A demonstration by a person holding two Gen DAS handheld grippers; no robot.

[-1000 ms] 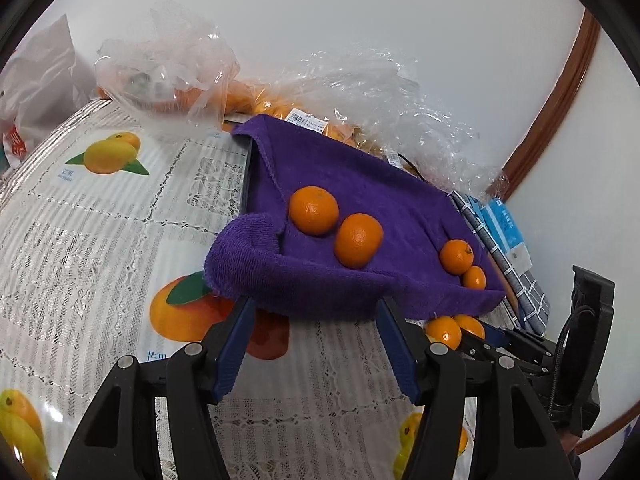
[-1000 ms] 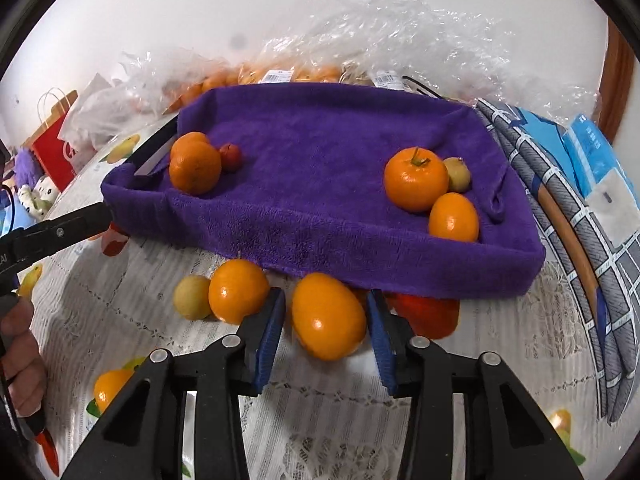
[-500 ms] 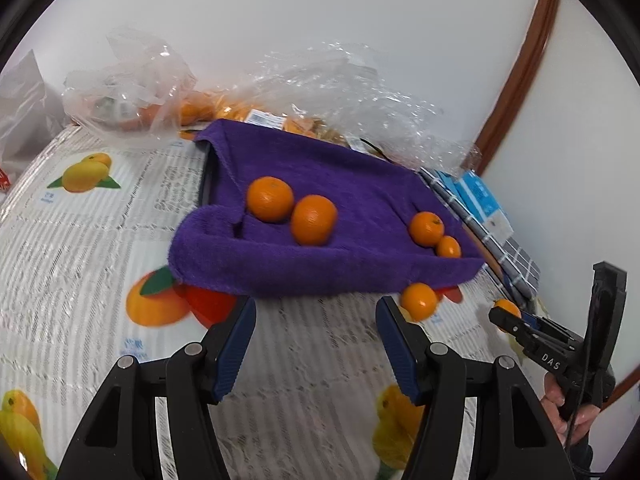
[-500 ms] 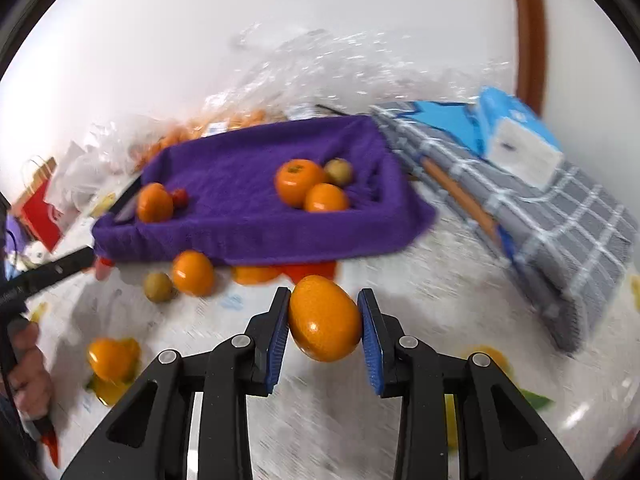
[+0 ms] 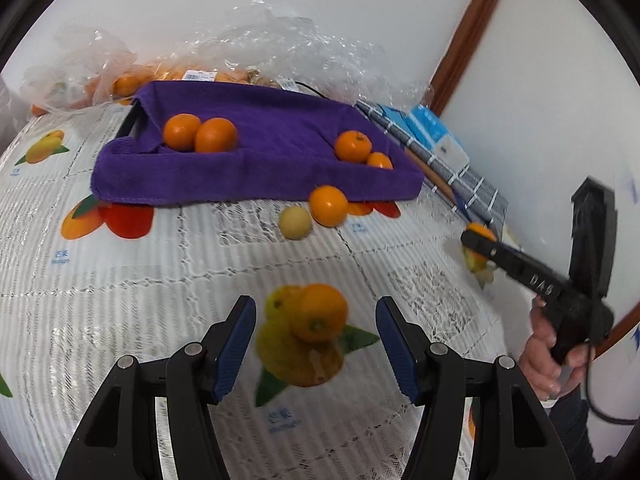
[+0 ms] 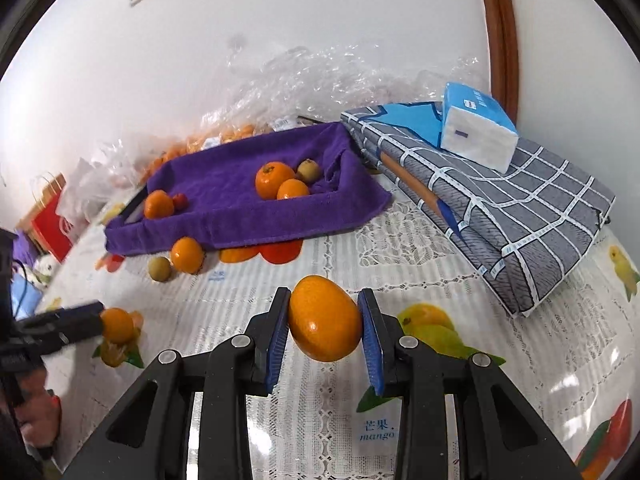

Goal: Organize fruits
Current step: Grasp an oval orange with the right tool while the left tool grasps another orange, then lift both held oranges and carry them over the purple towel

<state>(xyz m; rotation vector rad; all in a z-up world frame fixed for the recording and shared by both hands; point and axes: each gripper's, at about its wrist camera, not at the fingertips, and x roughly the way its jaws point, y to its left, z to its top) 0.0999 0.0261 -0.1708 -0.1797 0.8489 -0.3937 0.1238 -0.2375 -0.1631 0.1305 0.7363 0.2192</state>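
My right gripper (image 6: pixel 325 322) is shut on a large orange fruit (image 6: pixel 323 318) and holds it above the tablecloth, well in front of the purple towel tray (image 6: pixel 244 224). It also shows in the left wrist view (image 5: pixel 478 240). My left gripper (image 5: pixel 316 332) is open and empty, with a small orange (image 5: pixel 323 312) between its fingers on the cloth. The tray (image 5: pixel 256 184) holds several oranges, a small red fruit (image 6: pixel 180 199) and a greenish one (image 6: pixel 308 170). An orange (image 5: pixel 328 205) and a pale yellow fruit (image 5: pixel 295 222) lie before the tray.
Plastic bags of oranges (image 5: pixel 280 48) lie behind the tray by the wall. A folded grey checked cloth (image 6: pixel 500 208) with a tissue pack (image 6: pixel 476 132) lies at the right. A red paper bag (image 6: pixel 50 224) stands far left. The tablecloth (image 5: pixel 160 256) has printed fruit.
My right gripper has lifted the large orange and pulled it back and right, away from the tray. My left gripper has drawn back from the tray to a small orange on the cloth.
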